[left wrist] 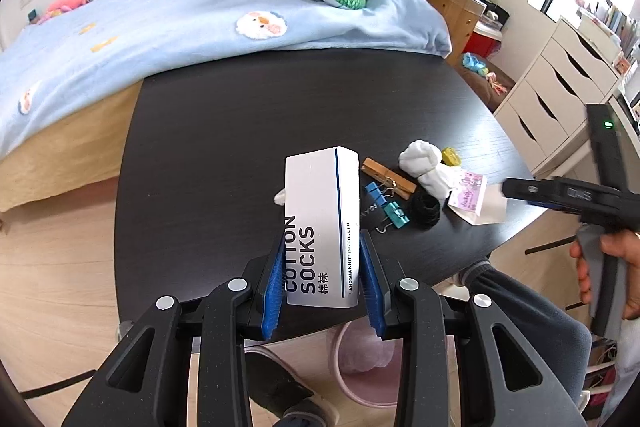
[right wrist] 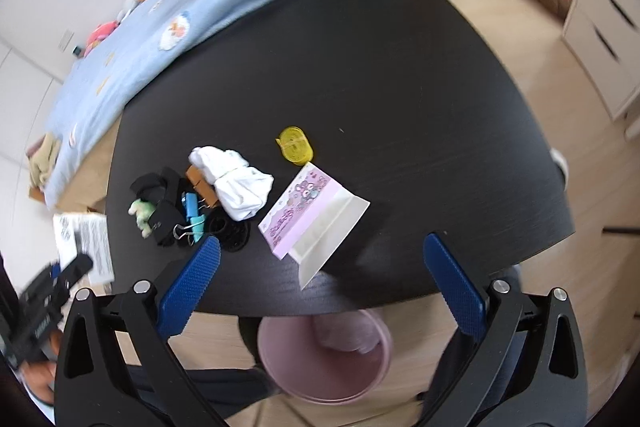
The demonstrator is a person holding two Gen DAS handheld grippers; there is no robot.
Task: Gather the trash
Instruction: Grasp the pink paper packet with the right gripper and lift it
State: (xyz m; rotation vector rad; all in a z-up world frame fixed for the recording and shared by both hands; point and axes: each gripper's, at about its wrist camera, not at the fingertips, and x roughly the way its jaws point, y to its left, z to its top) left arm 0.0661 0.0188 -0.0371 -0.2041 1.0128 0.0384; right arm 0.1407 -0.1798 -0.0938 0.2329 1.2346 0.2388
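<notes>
The left hand-held gripper (left wrist: 322, 267) clamps the white cardboard "COTTON SOCKS" box (left wrist: 320, 223) above the dark wooden bench (left wrist: 240, 131). The right hand-held gripper (right wrist: 320, 259), jaws wide and empty, hovers just above the pink-printed paper wrapper (right wrist: 310, 217).

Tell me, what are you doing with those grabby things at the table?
A person is tidying trash off a black table, with tongs in each hand. The left tongs are clamped on a white cotton socks box, lifted off the table. The right tongs are open and empty, over a pink-and-white wrapper. A pink bin waits on the floor below the table edge.
</notes>
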